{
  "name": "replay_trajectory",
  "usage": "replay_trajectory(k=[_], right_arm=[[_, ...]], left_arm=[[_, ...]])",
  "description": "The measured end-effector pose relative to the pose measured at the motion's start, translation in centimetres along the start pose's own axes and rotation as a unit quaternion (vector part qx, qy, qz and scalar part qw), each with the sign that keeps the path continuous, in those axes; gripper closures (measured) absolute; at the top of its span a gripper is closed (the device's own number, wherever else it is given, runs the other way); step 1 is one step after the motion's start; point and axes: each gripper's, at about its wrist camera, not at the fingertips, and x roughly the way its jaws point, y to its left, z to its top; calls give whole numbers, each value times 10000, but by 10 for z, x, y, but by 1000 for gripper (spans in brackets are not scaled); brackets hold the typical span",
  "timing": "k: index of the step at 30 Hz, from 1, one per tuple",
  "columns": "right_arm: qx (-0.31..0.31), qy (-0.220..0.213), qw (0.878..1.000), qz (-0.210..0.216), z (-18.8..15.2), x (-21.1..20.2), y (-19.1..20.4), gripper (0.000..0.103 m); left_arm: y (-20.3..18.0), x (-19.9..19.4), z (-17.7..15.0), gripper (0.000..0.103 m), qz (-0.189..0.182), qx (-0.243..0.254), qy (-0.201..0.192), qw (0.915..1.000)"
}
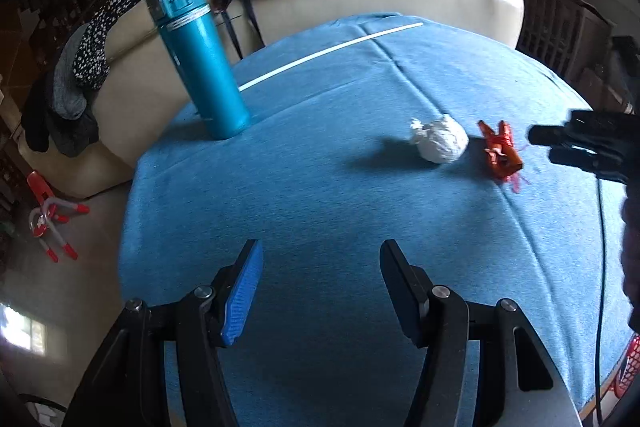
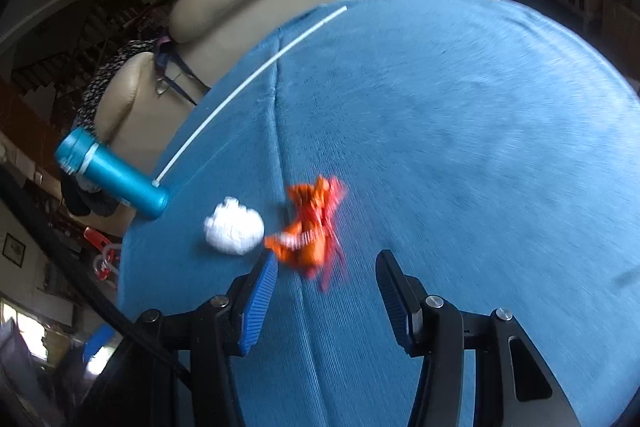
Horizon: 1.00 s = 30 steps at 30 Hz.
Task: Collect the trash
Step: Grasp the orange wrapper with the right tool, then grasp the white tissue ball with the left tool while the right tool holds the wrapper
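On the blue cloth-covered table (image 2: 460, 147), a crumpled orange-red foil wrapper (image 2: 310, 231) lies at twelve o'clock of the right gripper (image 2: 326, 283), whose jaws stand partly open and empty. Its long axis runs roughly ten-to-four. The crumpled white paper ball (image 2: 234, 227) beside it risks being nudged aside. The left gripper (image 1: 320, 283) also gapes empty.

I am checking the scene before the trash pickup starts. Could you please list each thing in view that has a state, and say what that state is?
Flask: upright on the blue cloth, lid shut.
White paper ball: crumpled, lying loose.
Red wrapper: crumpled, beside the ball, not gripped.
White stick: lying flat.
Left gripper: open, empty.
Right gripper: open, near the wrapper.
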Motion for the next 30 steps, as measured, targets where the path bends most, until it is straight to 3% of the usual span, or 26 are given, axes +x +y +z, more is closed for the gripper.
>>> replay_trajectory(k=[5,7,9,10,20,28,30], right_arm=[[48,344,9991,-229,16,49,11,48],[-84,212,9991,-350,18,53,16,50],[-369,303,9980,-415,17,60,26,70],[-517,274,9970,-513,14,61,30,73],[-768,59,9967,-269,-18,19,19,75],[-617,-215,9978,-54,-43,-27,-1,75],[-619,-252,9978,-53,-51,-34,-5,75]], left_arm=[[8,6,11,41,-26,-120,16,9999],[9,10,17,41,-73,-157,18,9998],[7,13,25,41,-180,-196,33,9996],[6,15,29,41,-232,-207,40,9995],[-50,61,86,36,-1207,-294,223,9920],[-75,107,99,36,-1739,-606,564,9813],[-77,114,95,58,-1917,-683,667,9768]])
